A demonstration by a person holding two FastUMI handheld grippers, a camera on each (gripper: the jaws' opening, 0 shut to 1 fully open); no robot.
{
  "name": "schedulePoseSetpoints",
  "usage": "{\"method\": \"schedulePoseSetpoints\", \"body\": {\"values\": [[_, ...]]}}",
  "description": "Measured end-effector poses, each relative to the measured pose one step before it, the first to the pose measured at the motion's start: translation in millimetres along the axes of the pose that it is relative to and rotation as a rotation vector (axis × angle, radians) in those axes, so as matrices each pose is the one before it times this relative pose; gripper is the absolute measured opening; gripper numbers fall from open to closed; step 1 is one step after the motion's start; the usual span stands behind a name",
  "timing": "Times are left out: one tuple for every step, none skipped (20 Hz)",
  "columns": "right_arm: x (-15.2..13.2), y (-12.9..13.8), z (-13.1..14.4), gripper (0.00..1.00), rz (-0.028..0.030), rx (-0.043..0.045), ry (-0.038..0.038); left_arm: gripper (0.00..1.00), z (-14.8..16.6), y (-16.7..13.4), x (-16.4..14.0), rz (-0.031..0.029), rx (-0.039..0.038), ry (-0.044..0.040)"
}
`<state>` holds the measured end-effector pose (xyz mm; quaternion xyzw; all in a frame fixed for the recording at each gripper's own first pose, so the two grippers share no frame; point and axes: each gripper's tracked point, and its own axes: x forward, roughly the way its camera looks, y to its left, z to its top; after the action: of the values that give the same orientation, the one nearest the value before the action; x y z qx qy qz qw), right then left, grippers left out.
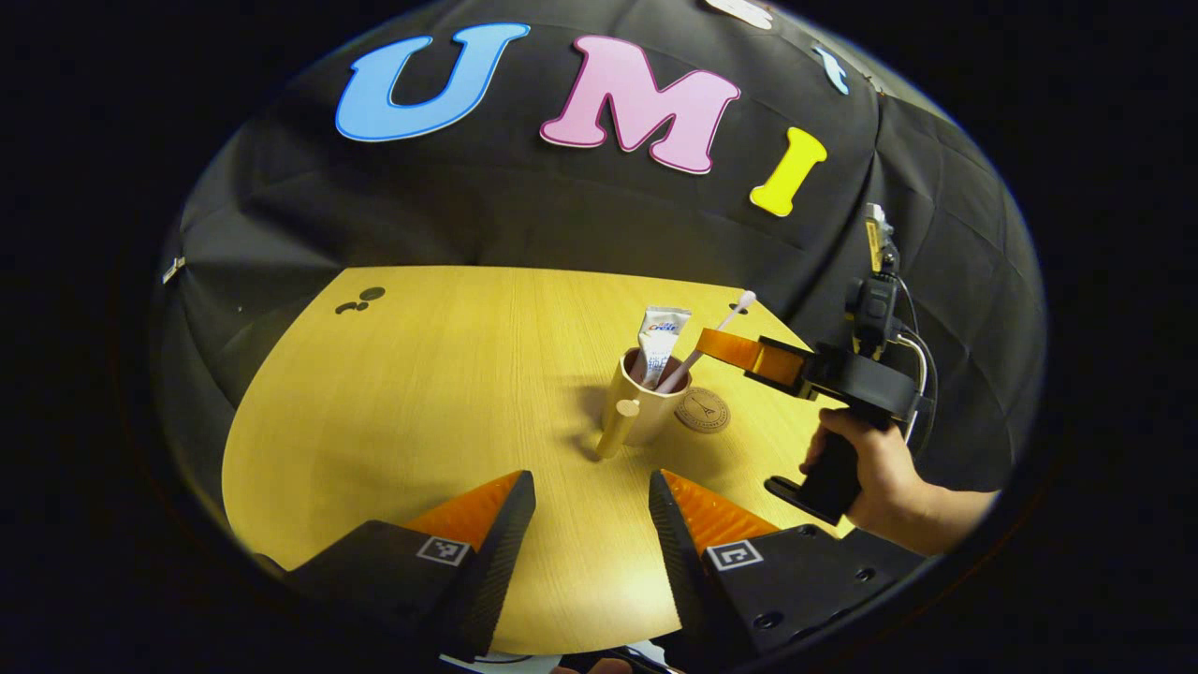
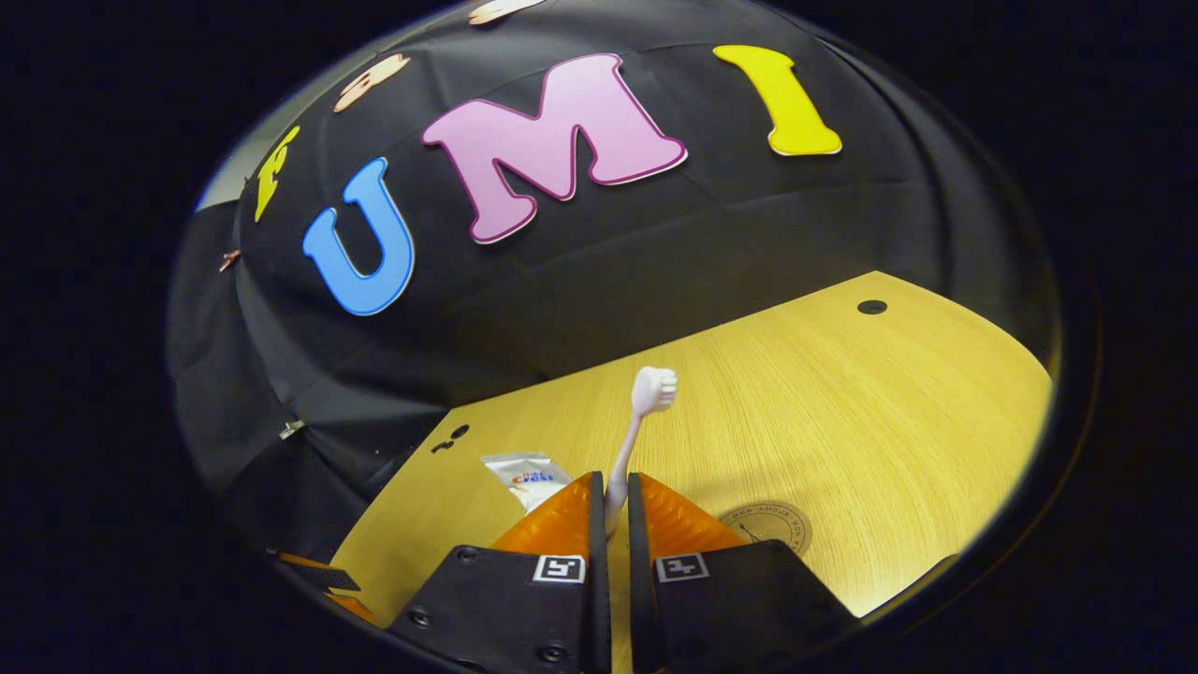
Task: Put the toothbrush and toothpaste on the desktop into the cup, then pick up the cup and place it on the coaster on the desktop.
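My right gripper [image 2: 609, 510] pinches the white plastic toothbrush [image 2: 639, 421], whose handle end sits in the beige handled cup [image 1: 646, 402] beside the white toothpaste tube [image 1: 661, 337]. I'd open gently, then withdraw upward. Left gripper [image 1: 591, 520] gapes empty; round brown coaster [image 1: 702, 409] just beside the cup.

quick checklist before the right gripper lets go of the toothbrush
1. Toothpaste in the cup: ok, it stands inside.
2. Toothbrush lower end in the cup: ok, in the left gripper view the handle runs down into it.
3. Right gripper grip: ok, both fingers press on the handle.
4. Left gripper away from the cup: ok, open and short of it.
5. Coaster free: ok, bare, beside the cup.
6. Brush end touching the cup's bottom: cannot tell.
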<state>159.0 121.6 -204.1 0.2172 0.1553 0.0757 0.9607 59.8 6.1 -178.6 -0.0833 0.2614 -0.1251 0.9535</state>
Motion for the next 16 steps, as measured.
{"method": "schedulePoseSetpoints", "body": {"values": [[-4.78,3.79,-4.78,0.13,0.01376,-0.01136,0.02340,0.77,0.47,-1.53,4.09,-0.00245,0.00133,0.00905],[-5.87,2.76,-5.55,0.13,0.01493,-0.00723,0.02741,0.77,-0.19,-1.94,3.73,0.00126,0.00554,0.00876],[-3.65,0.36,-6.67,0.18,0.00683,-0.00576,0.02503,0.77,1.39,-2.70,3.85,-0.00519,0.00999,0.00765],[-2.88,0.87,-5.97,0.18,0.01065,-0.00343,0.02676,0.77,-0.61,-2.52,4.96,-0.00499,0.01217,0.01040],[-4.51,1.36,-4.90,0.21,0.00665,0.00286,0.02351,0.77,-0.16,-1.66,4.45,-0.00515,0.01199,0.01534],[-5.98,3.37,-4.19,0.04,0.01798,-0.00168,0.02470,0.76,-0.26,-3.56,5.63,-0.00968,0.01513,0.01665],[-8.74,2.84,-6.26,0.23,0.01016,-0.01196,0.02316,0.77,-0.10,-1.77,5.56,-0.01174,0.01701,0.01989],[-7.94,2.51,-6.76,0.24,0.01217,-0.01933,0.02442,0.77,-0.66,-3.49,6.14,-0.01857,0.01699,0.02386],[-8.90,1.90,-7.68,0.25,0.00980,-0.02480,0.02850,0.77,-1.61,-2.01,5.61,-0.01018,0.01082,0.02845],[-8.43,-2.30,-11.75,0.28,-0.00223,-0.03583,0.03683,0.77,-2.96,0.18,6.34,-0.00209,0.00518,0.03353],[-6.16,-4.02,-9.40,0.29,-0.00675,-0.02527,0.02899,0.77,-0.46,-0.66,5.82,-0.00362,0.00317,0.03176],[-8.05,-2.10,-9.58,0.29,0.00613,-0.01713,0.02854,0.77,-0.37,-0.18,6.47,0.00024,0.00013,0.02796],[-7.20,-2.73,-6.29,0.30,0.00426,-0.00389,0.01792,0.77,1.90,0.12,5.61,-0.00282,-0.00119,0.02354],[-9.11,-3.88,-5.21,0.16,0.00525,0.00456,0.01508,0.77,2.15,-0.74,6.86,-0.00210,-0.00145,0.02058],[-6.26,-4.71,-3.92,0.19,-0.00211,0.00825,0.00893,0.77,2.47,-1.48,4.20,-0.00353,0.00290,0.01869],[-7.26,-6.37,-4.83,0.38,-0.00139,0.00987,0.01036,0.77,1.89,-0.15,4.28,0.00149,0.00750,0.01734]]}}
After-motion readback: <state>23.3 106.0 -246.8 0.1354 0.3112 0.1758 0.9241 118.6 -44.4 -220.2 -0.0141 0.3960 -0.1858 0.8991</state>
